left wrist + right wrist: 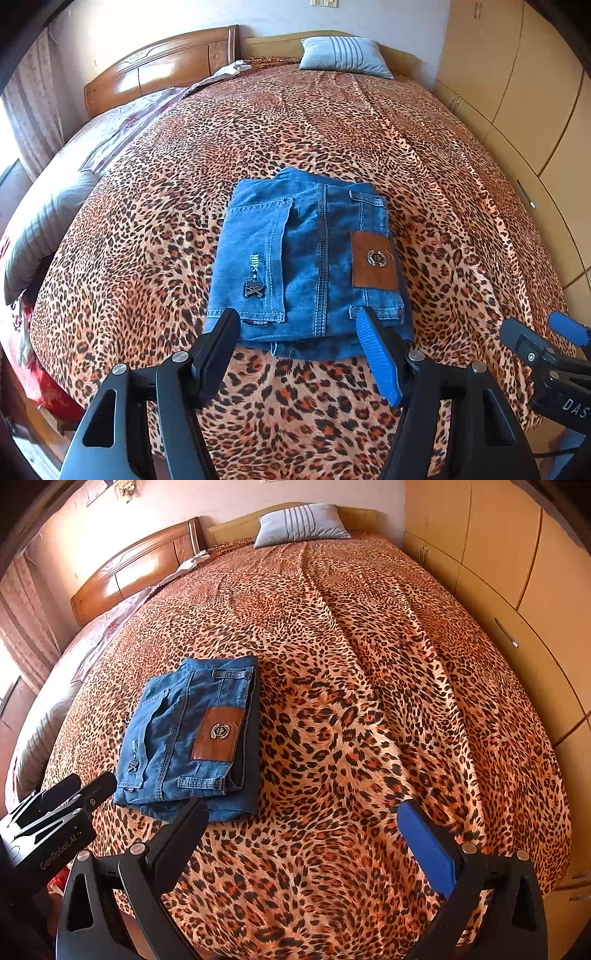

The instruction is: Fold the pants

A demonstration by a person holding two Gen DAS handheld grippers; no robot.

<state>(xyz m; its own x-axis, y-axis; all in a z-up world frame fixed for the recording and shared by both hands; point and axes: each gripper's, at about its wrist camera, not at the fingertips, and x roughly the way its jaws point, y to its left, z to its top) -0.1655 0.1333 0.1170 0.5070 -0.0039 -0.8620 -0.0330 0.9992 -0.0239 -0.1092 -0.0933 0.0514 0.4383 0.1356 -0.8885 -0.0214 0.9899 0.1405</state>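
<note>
Blue jeans (pixel 306 258) lie folded into a compact stack on the leopard-print bedspread (pixel 332 129), back pocket and brown leather patch facing up. My left gripper (pixel 297 321) is open and empty, its fingertips at the near edge of the stack, just in front of it. In the right wrist view the jeans (pixel 192 734) lie to the left, and my right gripper (pixel 301 812) is open and empty over bare bedspread (pixel 369 664) to their right. The left gripper shows at the lower left of the right wrist view (pixel 74 794). The right gripper shows at the right edge of the left wrist view (pixel 543 332).
A grey striped pillow (pixel 345 53) lies at the head of the bed by the wooden headboard (pixel 162 70). A second bed with a grey pillow (pixel 44 229) stands to the left. Beige wardrobe doors (pixel 517 92) line the right side.
</note>
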